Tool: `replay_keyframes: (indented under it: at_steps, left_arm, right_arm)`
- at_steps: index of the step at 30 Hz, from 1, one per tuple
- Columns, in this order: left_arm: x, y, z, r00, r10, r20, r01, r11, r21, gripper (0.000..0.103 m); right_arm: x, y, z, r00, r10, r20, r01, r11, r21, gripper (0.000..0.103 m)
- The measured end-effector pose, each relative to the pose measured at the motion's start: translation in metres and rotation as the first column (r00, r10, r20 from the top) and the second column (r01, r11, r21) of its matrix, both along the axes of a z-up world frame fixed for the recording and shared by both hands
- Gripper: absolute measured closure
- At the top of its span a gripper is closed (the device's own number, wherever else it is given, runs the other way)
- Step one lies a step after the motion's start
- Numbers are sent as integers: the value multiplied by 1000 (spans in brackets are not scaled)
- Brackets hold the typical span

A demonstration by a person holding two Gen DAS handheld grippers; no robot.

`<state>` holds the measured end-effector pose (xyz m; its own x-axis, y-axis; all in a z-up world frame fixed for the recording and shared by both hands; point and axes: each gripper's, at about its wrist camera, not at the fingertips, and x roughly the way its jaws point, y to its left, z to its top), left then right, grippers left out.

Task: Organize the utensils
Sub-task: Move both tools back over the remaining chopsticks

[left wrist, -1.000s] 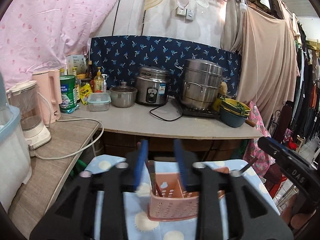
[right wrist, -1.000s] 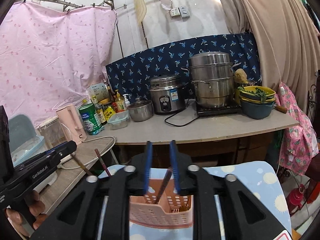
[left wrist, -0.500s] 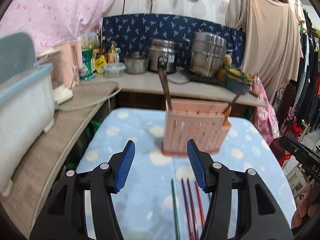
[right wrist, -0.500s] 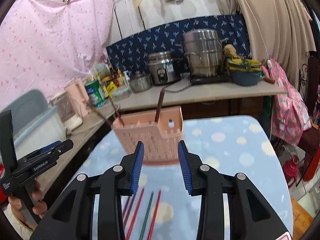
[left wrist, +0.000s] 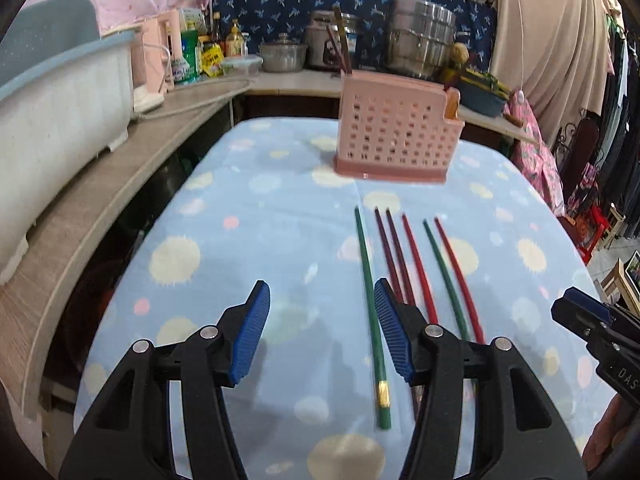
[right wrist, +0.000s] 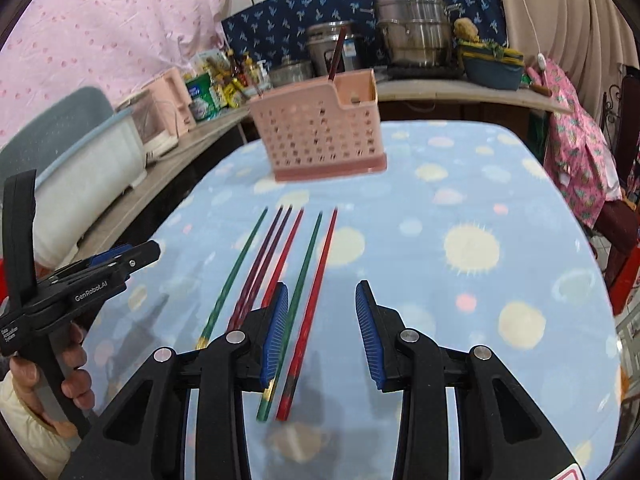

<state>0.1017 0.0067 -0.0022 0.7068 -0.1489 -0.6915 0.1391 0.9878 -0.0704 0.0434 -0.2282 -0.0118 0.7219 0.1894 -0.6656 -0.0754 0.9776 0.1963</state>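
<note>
Several chopsticks, green [left wrist: 370, 312], dark purple and red [left wrist: 418, 264], lie side by side on the blue spotted cloth [left wrist: 248, 248]. A pink perforated utensil holder [left wrist: 394, 136] stands beyond them with dark chopsticks [left wrist: 342, 54] sticking up from it. My left gripper [left wrist: 322, 328] is open and empty, low over the cloth, just left of the green chopstick. My right gripper [right wrist: 322, 330] is open and empty, with the red chopstick [right wrist: 316, 300] and a green one [right wrist: 300, 292] by its left finger. The holder [right wrist: 320, 132] shows in the right wrist view too.
A wooden counter [left wrist: 100, 184] runs along the left with a white and blue tub [left wrist: 52, 92]. Pots [left wrist: 420, 44], bottles and a rice cooker stand on the back counter. The other gripper shows at the edge of each view [right wrist: 80, 280].
Both grippers have drawn back from the pink holder and tipped down to the cloth. The loose chopsticks have come into view under them. Both stay open.
</note>
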Motion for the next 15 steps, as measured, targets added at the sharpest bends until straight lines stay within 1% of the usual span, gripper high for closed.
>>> replay_keyframes:
  at_steps: [3, 6, 9, 15]
  left_arm:
    - [-9, 0, -13, 1000, -1, -29, 2, 1000, 9, 51]
    - [-17, 0, -22, 999, -4, -50, 4, 1000, 7, 51]
    - [-22, -2, -26, 998, -9, -60, 9, 1000, 6, 52]
    - [-26, -6, -31, 997, -20, -73, 21, 1000, 6, 52]
  right_arm:
    - [-8, 11, -14, 1000, 18, -26, -18, 1000, -23, 69]
    - [-14, 20, -26, 998, 35, -51, -36, 999, -27, 69]
    - [-16, 26, -34, 997, 44, -67, -46, 999, -28, 69]
    - [-16, 29, -42, 996, 36, -81, -38, 999, -33, 73]
